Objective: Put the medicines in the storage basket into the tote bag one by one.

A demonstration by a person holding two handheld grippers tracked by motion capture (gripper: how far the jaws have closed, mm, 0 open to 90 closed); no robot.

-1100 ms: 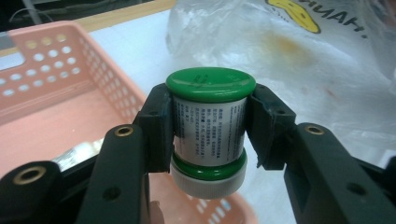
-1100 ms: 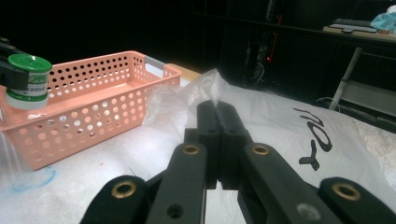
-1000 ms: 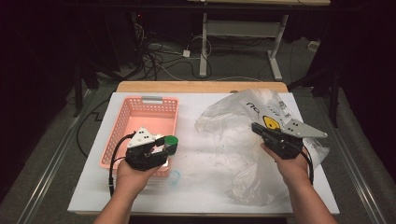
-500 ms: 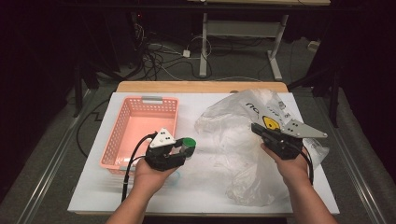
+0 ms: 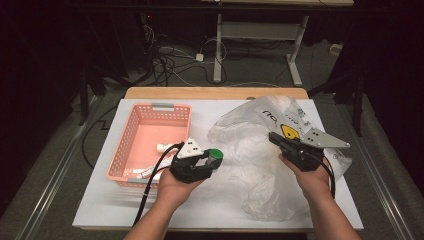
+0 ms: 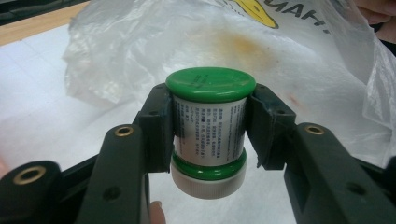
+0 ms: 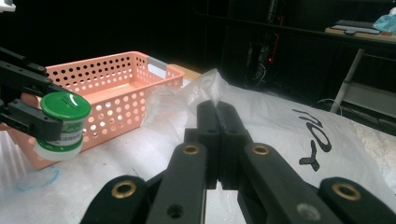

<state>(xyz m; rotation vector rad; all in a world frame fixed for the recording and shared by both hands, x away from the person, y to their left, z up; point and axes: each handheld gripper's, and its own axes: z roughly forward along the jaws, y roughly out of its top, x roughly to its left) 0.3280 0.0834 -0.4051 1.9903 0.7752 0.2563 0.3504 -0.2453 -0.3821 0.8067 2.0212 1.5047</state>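
Your left gripper [image 5: 207, 162] clamps its jaws on the green-lidded jar [image 6: 210, 128], holding it above the bench [image 5: 100, 200] between the pink basket [image 5: 135, 140] and the plastic bag [image 5: 250, 145]. Your right gripper [image 7: 217, 109] has its jaws fully closed, pinching the bag's edge.

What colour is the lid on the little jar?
Green. The jar has a green lid, clearest in the left gripper view.

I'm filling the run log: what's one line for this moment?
left tool: shut on green-capped jar | right tool: shut on plastic bag | basket: beside jar
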